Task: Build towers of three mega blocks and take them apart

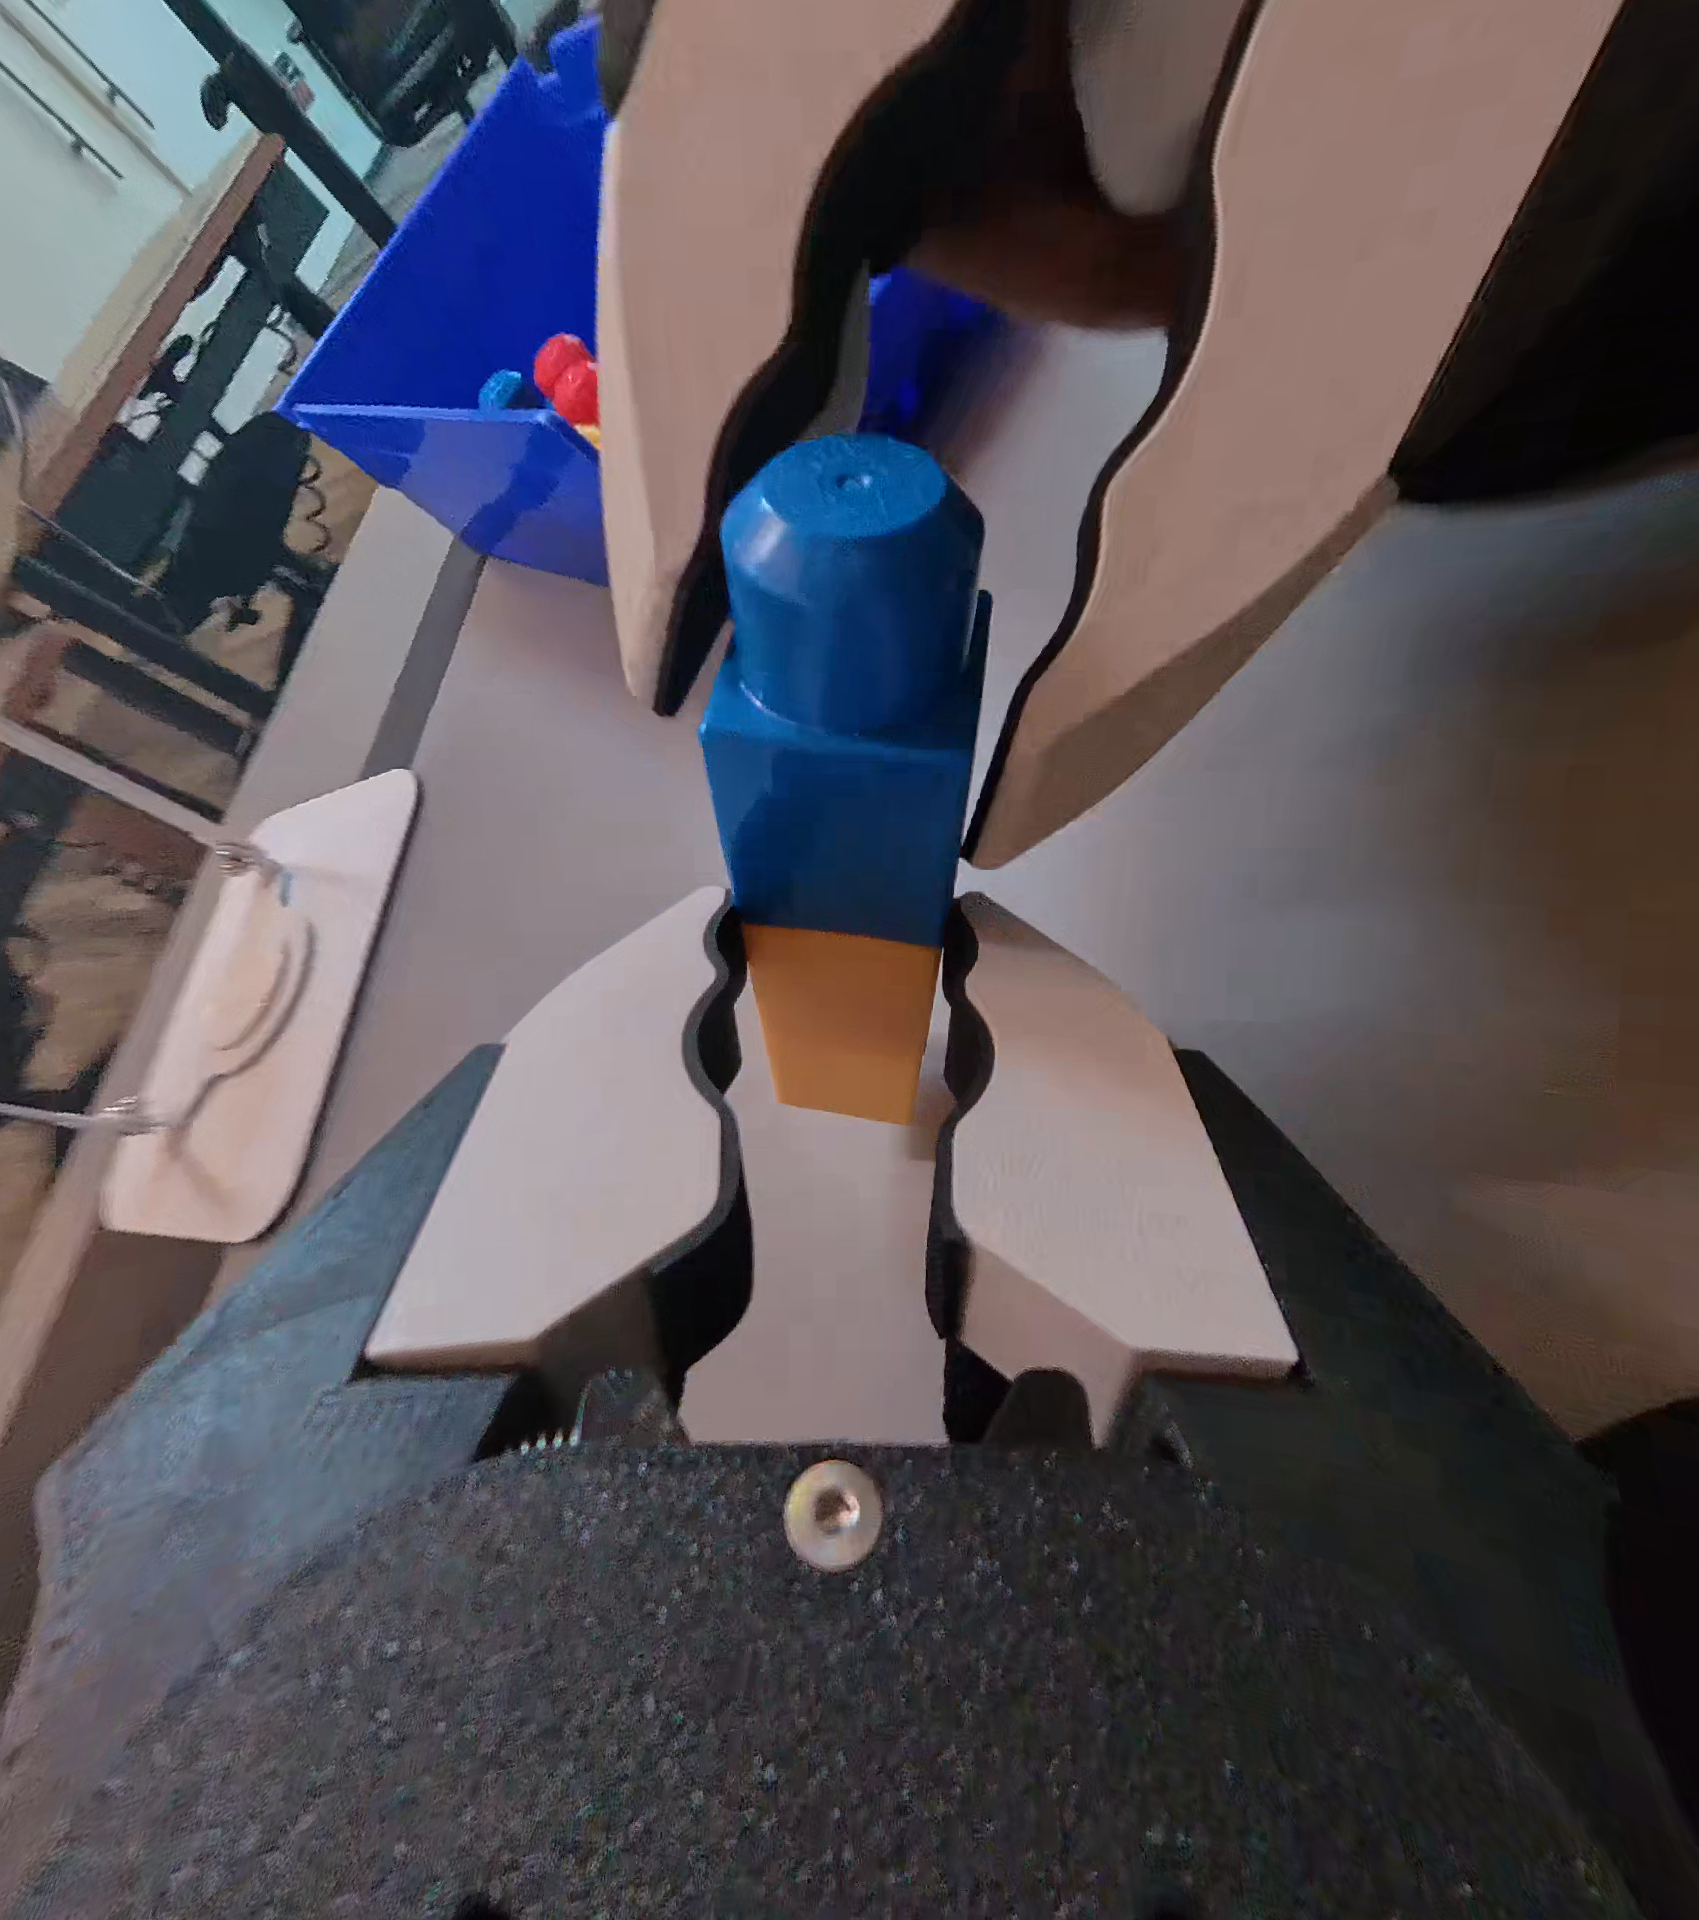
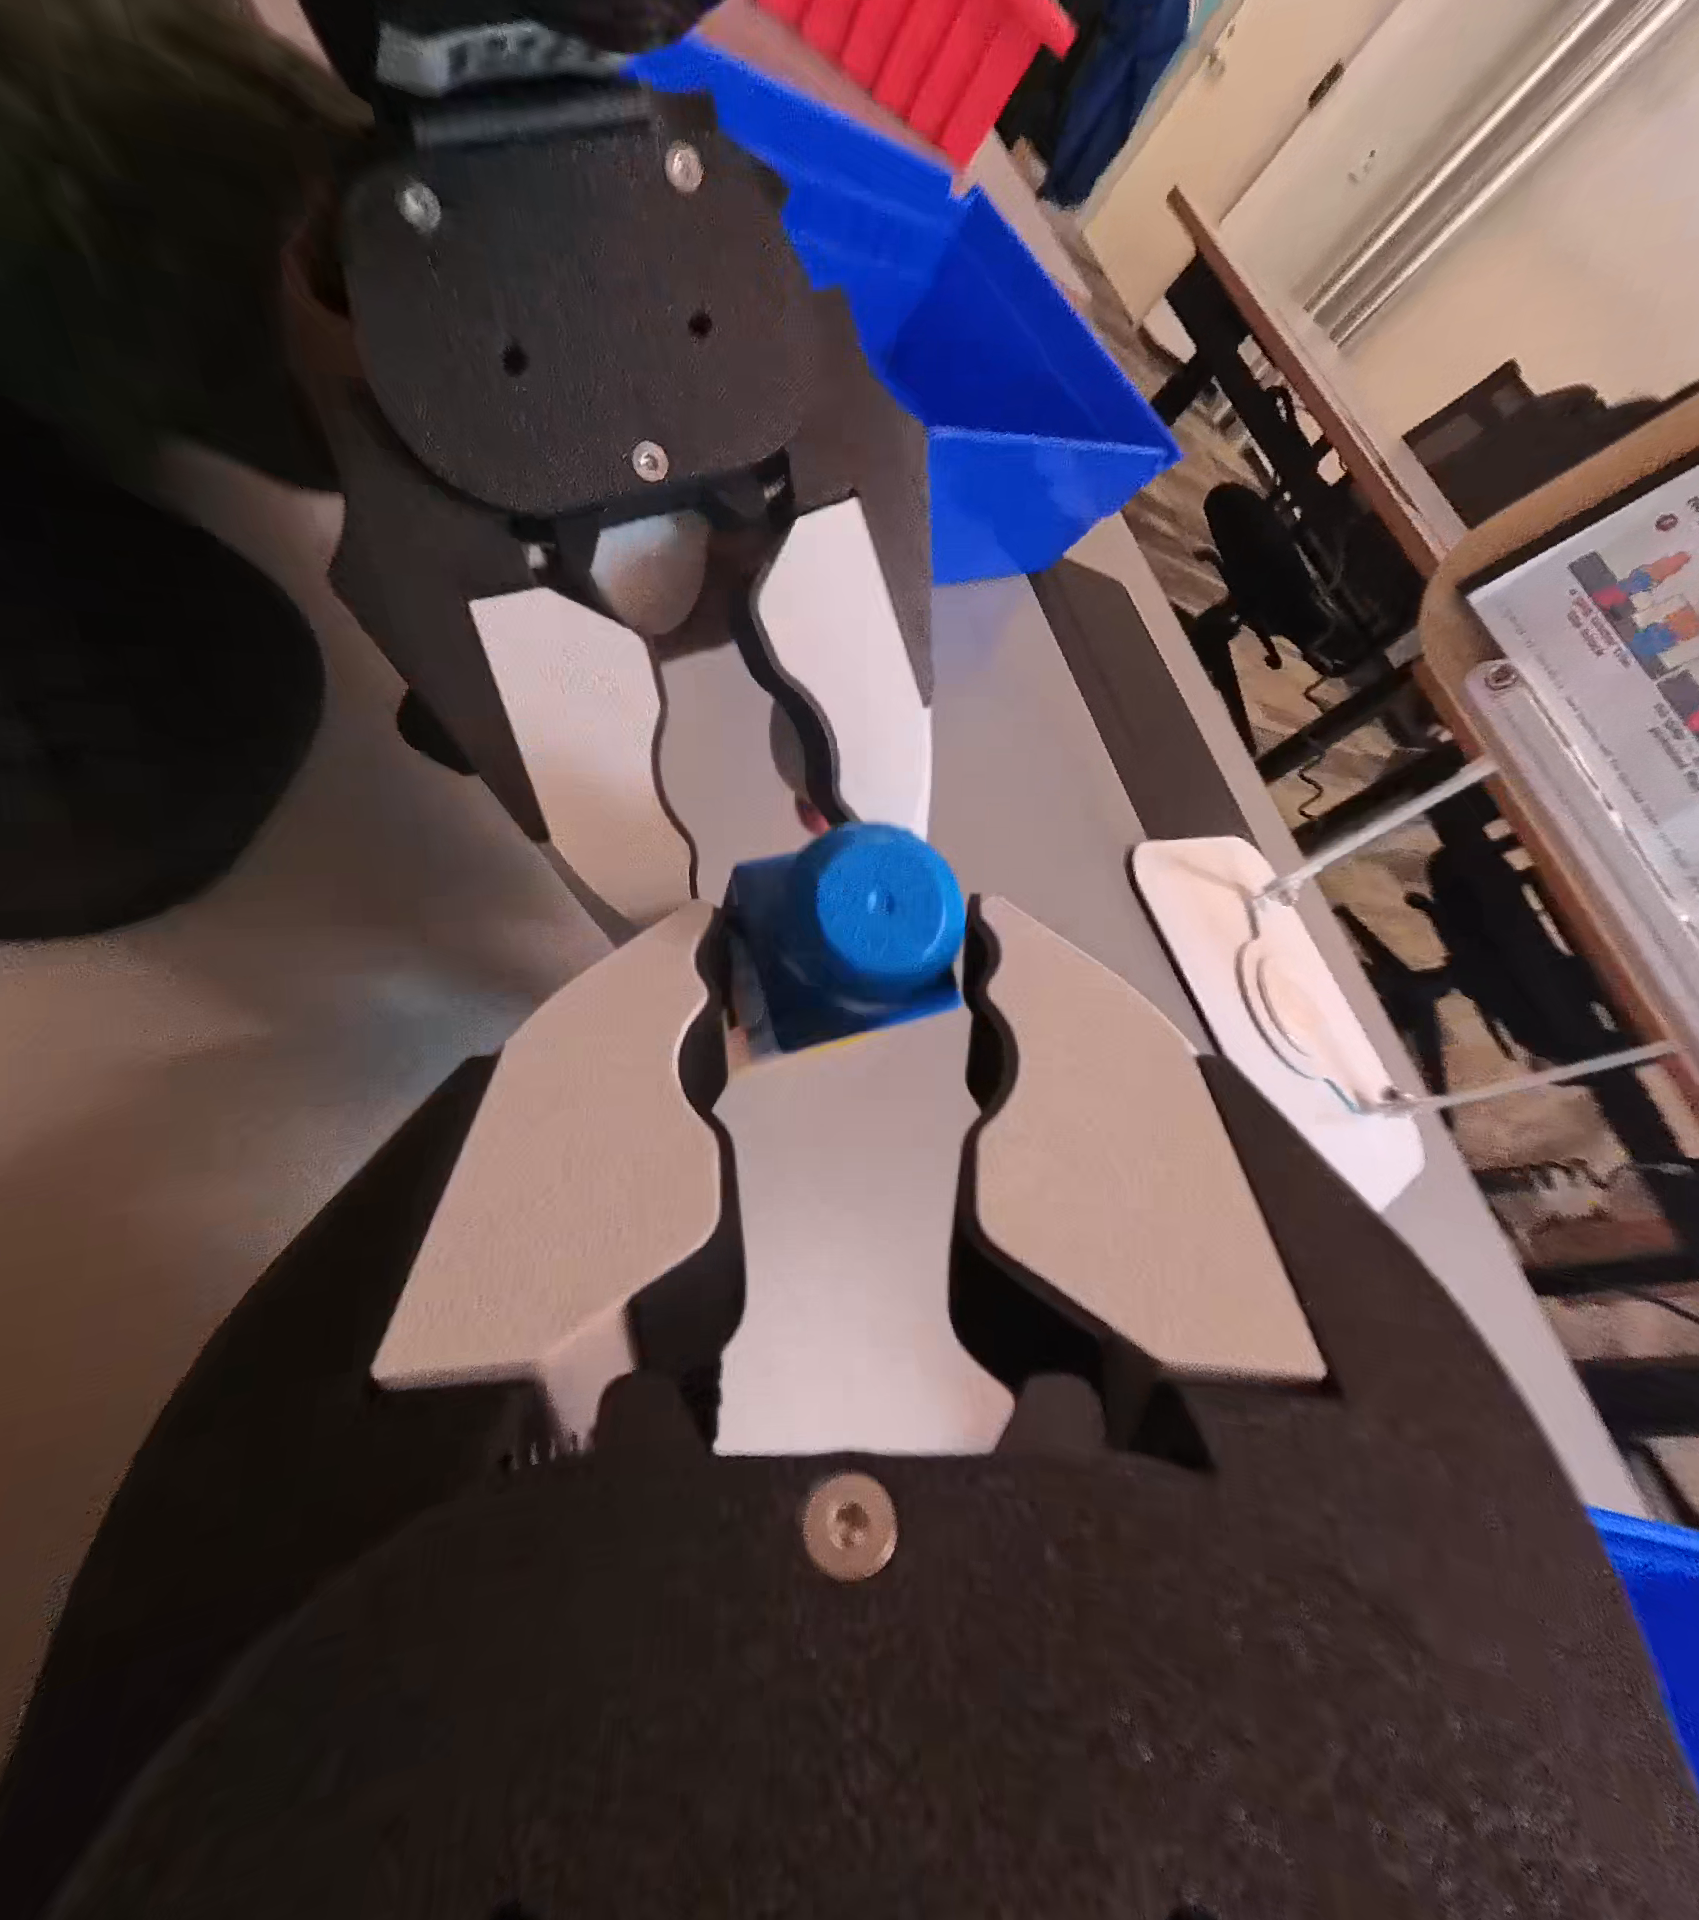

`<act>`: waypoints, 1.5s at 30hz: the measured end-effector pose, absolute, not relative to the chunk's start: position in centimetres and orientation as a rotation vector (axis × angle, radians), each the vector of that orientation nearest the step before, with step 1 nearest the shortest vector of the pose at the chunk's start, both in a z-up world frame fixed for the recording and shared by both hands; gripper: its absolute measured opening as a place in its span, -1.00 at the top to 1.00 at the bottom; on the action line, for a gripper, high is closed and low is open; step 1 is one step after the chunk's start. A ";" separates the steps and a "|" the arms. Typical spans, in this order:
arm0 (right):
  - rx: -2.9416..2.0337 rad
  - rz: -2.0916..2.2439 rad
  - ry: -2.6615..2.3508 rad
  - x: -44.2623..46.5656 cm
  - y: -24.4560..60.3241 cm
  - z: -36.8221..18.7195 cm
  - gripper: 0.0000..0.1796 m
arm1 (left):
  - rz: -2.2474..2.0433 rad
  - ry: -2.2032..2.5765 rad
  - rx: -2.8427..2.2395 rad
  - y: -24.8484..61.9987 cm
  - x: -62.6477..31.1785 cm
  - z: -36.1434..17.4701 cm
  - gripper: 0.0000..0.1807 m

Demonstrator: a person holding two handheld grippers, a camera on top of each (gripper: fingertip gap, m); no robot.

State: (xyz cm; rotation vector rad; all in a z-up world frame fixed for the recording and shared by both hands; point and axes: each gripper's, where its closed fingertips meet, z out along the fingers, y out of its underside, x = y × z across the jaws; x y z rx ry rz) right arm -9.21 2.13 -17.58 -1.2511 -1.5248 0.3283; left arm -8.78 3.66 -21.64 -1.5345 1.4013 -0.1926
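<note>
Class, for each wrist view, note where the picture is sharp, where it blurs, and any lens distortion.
Left wrist view: dark blue plastic block on orange block sharp; right edge smeared; wide-angle lens bends the blue plastic bin.
Right wrist view: blue block's stud sharp; left background blurred; table edge tilts.

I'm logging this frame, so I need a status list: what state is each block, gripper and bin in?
Blue block: upright, stacked on the orange block, gripped by the right gripper.
Orange block: bottom of the stack, held between the left gripper's fingers.
Left gripper: shut on the orange block.
Right gripper: shut on the blue block.
Blue bin: open, holding loose blocks.
</note>
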 end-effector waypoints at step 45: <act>-2.372 0.050 -0.519 17.3 33.7 -20.3 0.59 | -0.385 1.040 -1.568 5.1 -12.5 -19.7 0.60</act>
